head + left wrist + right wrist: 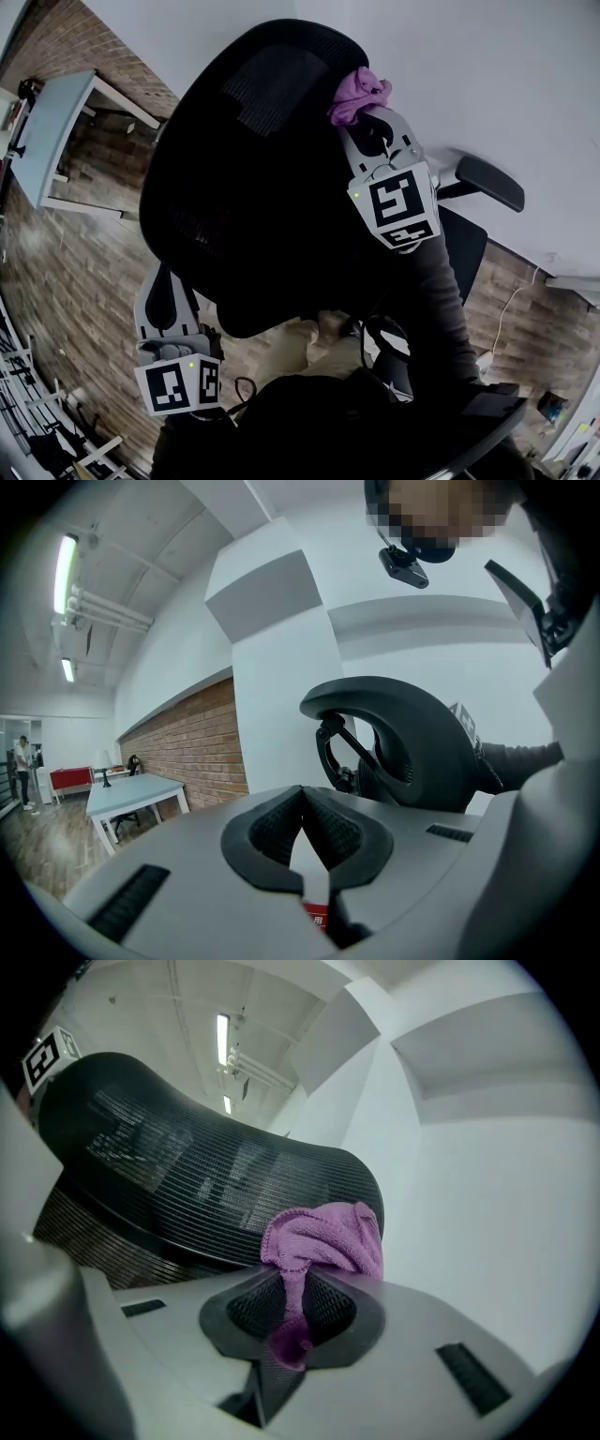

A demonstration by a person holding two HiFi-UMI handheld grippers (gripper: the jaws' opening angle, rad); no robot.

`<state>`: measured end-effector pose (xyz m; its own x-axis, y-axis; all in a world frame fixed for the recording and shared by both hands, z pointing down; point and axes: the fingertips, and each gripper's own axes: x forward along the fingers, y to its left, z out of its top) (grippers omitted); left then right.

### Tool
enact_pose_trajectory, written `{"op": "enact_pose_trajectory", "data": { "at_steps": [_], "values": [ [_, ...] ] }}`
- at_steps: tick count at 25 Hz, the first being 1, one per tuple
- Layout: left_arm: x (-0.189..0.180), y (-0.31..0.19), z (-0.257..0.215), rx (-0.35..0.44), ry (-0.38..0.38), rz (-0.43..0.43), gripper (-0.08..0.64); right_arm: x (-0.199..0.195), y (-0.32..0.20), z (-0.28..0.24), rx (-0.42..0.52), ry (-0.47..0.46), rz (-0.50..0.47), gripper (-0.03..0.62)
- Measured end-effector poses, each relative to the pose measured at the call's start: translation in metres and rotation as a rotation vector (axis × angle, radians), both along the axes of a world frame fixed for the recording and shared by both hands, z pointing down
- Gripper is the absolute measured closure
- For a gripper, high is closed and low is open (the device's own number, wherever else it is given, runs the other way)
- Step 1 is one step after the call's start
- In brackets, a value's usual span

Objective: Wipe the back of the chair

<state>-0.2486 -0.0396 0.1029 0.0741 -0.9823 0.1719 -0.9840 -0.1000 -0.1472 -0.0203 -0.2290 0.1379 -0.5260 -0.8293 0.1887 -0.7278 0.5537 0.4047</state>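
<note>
Cloth at the chair top
My right claw (367, 120) clamps a purple cloth (358, 94) against the black mesh chair back (253, 159), upper centre; my left claw (167, 298), lower left, sits closed, empty.

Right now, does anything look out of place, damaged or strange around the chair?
Nothing stands out. The purple cloth is bunched in the shut right gripper at the top edge of the chair back, whose mesh looks intact. The left gripper is shut and empty, lower beside the chair.
</note>
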Motion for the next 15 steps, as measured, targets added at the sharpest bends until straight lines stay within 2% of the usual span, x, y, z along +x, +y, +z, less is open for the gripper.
{"op": "enact_pose_trajectory", "data": {
  "at_steps": [15],
  "values": [
    [0.001, -0.002, -0.005, 0.003, -0.006, -0.005, 0.551, 0.013, -0.015, -0.001, -0.001, 0.004, 0.025, 0.541]
  ]
}}
